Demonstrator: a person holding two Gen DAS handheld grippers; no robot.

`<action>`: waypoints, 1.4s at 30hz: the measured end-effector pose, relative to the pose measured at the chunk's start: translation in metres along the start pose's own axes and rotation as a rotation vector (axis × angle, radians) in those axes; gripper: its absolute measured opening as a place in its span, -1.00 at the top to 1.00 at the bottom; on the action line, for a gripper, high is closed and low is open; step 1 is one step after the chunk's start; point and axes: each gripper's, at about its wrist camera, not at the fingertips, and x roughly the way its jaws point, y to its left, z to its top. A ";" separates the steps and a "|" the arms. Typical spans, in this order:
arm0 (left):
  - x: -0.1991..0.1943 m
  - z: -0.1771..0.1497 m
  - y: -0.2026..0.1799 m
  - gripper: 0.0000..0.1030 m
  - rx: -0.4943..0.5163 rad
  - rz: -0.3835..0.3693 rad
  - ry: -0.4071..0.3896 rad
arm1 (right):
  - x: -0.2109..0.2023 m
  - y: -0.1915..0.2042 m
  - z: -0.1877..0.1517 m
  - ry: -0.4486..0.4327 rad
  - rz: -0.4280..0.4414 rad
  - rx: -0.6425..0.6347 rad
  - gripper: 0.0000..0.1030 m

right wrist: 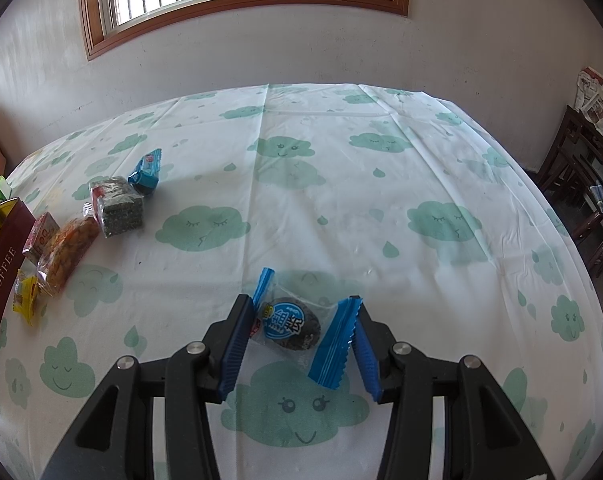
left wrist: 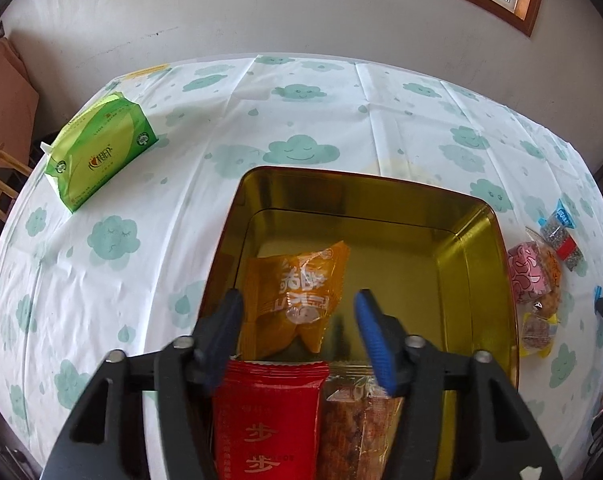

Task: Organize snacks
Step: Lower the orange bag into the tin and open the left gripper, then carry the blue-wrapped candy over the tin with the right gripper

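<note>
A gold tin stands open on the cloud-print tablecloth. Inside it lie an orange packet, a red packet and a clear packet of brown snack. My left gripper hangs open over the tin, its blue pads on either side of the orange packet, the right pad well clear of it. In the right wrist view my right gripper is shut on a blue-wrapped dark round snack, with the wrapper's two ends against the pads, just above the cloth.
Several loose snacks lie right of the tin: a dark seed block, a small blue packet, an orange brittle, a pink packet and a yellow one. A green tissue pack sits far left. Dark chairs stand at the right.
</note>
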 end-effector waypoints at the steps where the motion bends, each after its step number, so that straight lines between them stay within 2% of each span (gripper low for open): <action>1: -0.003 0.000 0.001 -0.12 -0.002 -0.010 -0.002 | 0.000 0.000 0.000 0.000 0.000 0.000 0.04; 6: -0.026 0.001 0.007 -0.32 -0.017 -0.020 -0.041 | 0.000 0.000 0.000 0.000 -0.001 -0.001 0.04; 11: -0.055 -0.007 0.005 -0.34 -0.010 0.047 -0.103 | 0.000 0.000 0.000 0.000 -0.002 -0.002 0.04; 13: -0.063 -0.012 0.005 -0.46 -0.011 0.057 -0.105 | 0.000 0.001 0.000 0.000 -0.003 -0.002 0.04; 14: -0.067 -0.014 0.006 -0.57 -0.009 0.057 -0.097 | 0.000 0.000 0.000 0.000 -0.002 -0.001 0.04; 15: -0.071 -0.017 0.008 -0.59 -0.014 0.046 -0.093 | 0.000 0.001 0.000 -0.001 -0.003 -0.001 0.06; 17: -0.081 -0.023 0.016 -0.59 -0.039 0.034 -0.105 | 0.000 0.000 0.000 -0.002 -0.004 -0.002 0.07; 20: -0.097 -0.032 0.029 -0.59 -0.078 0.065 -0.130 | 0.000 -0.002 0.000 -0.002 0.000 0.002 0.08; 24: -0.115 -0.045 0.045 -0.76 -0.128 0.108 -0.166 | 0.000 -0.003 0.000 -0.005 -0.005 -0.004 0.10; 31: -0.119 -0.064 0.056 -0.78 -0.174 0.135 -0.162 | -0.010 0.003 0.006 -0.014 -0.019 -0.018 0.29; 35: -0.118 -0.071 0.059 -0.78 -0.205 0.119 -0.159 | -0.014 0.000 0.009 -0.016 -0.021 -0.016 0.35; 38: -0.116 -0.075 0.057 -0.78 -0.197 0.122 -0.157 | -0.017 -0.002 0.009 -0.014 -0.011 -0.005 0.40; 39: -0.116 -0.076 0.055 -0.78 -0.191 0.127 -0.158 | -0.017 -0.004 0.009 -0.015 -0.012 -0.002 0.48; 42: -0.113 -0.078 0.052 -0.78 -0.179 0.138 -0.155 | -0.021 -0.006 0.009 -0.013 -0.010 0.001 0.49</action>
